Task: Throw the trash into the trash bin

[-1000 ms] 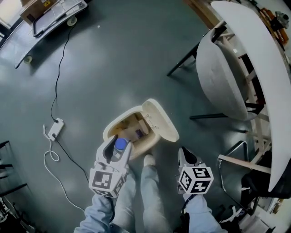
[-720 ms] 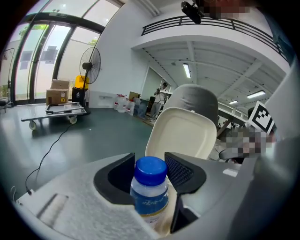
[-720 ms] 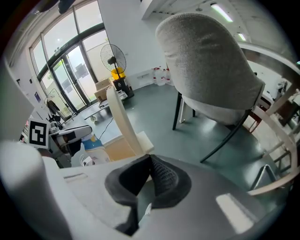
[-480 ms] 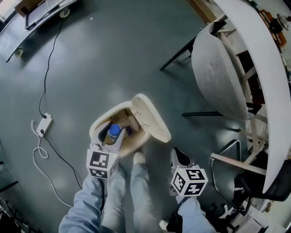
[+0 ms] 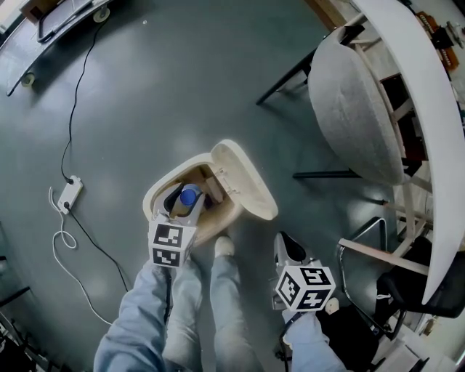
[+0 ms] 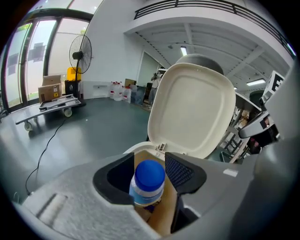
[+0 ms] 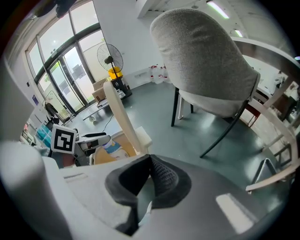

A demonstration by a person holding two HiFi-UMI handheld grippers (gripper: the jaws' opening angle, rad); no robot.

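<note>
A cream trash bin (image 5: pixel 155 195) stands on the floor with its lid (image 5: pixel 245 182) swung up. Cardboard scraps lie inside it. My left gripper (image 5: pixel 184 203) is shut on a white bottle with a blue cap (image 5: pixel 190 194), held just above the bin's mouth. In the left gripper view the bottle (image 6: pixel 148 182) sits upright between the dark pads, with the raised lid (image 6: pixel 192 110) behind it. My right gripper (image 5: pixel 288 245) hangs to the right of the bin, shut with nothing in it. The right gripper view shows its jaws (image 7: pixel 149 174) together and the bottle (image 7: pixel 110 146) far off to the left.
A grey padded chair (image 5: pixel 356 109) and a white table (image 5: pixel 425 116) stand at the right. A power strip with a cable (image 5: pixel 68 195) lies on the floor to the left. A flat cart (image 5: pixel 62 16) is at top left. The person's legs and shoe (image 5: pixel 224 248) are below the bin.
My left gripper has sunk toward the bin's opening with the bottle still in it. The right gripper has hardly moved.
</note>
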